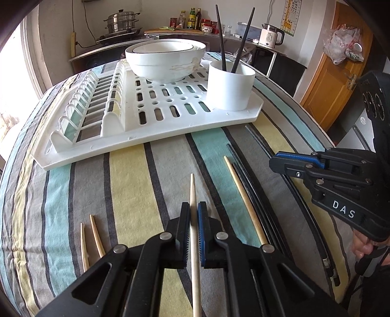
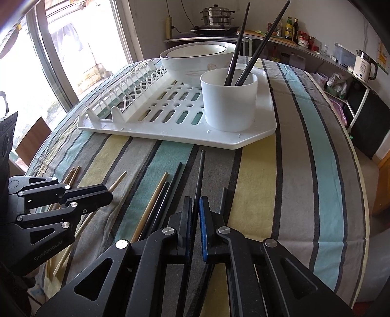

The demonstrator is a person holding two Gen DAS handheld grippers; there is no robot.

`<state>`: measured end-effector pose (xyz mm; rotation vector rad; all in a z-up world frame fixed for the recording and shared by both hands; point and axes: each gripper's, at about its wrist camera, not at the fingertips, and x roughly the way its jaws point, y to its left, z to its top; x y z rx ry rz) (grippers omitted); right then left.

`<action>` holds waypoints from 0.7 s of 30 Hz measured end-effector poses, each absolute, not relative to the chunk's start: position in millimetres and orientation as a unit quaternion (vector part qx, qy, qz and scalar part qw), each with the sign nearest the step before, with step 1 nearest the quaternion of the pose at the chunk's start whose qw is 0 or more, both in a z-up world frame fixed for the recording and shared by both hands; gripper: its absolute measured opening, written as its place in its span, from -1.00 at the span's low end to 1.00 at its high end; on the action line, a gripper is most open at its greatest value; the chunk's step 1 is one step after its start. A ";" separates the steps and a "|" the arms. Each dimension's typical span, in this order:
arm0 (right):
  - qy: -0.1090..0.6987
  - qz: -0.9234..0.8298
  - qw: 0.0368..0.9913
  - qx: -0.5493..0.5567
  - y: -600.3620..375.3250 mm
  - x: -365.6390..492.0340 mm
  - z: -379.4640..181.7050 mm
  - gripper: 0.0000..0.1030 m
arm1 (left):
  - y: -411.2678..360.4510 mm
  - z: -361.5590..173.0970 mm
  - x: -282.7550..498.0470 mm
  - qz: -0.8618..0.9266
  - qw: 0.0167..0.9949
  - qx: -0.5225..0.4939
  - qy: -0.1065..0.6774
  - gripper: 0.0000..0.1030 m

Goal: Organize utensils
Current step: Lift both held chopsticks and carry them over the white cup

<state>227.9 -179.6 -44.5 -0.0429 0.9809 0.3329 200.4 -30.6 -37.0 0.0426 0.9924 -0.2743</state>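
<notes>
Both grippers are clamped: left gripper (image 1: 193,214) on a wooden chopstick (image 1: 193,190), right gripper (image 2: 195,209) on a black chopstick (image 2: 200,170). Both sticks point lengthwise toward the white utensil cup (image 2: 229,97) on the drying rack (image 2: 170,133) ahead; right's nearer, I'd say.

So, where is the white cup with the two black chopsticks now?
The white cup stands on the near right corner of the white drying rack, just right of the stacked white bowls, in both wrist views.

striped tablecloth (image 1: 136,175), steamer pot (image 1: 121,23), kettle (image 1: 270,36), bottles (image 1: 192,18)
</notes>
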 end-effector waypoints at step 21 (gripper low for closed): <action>0.345 0.177 0.921 0.029 -200.4 176.7 45.0 -0.90 | -12.0 61.4 151.7 -0.149 0.921 -0.010 0.360 -0.87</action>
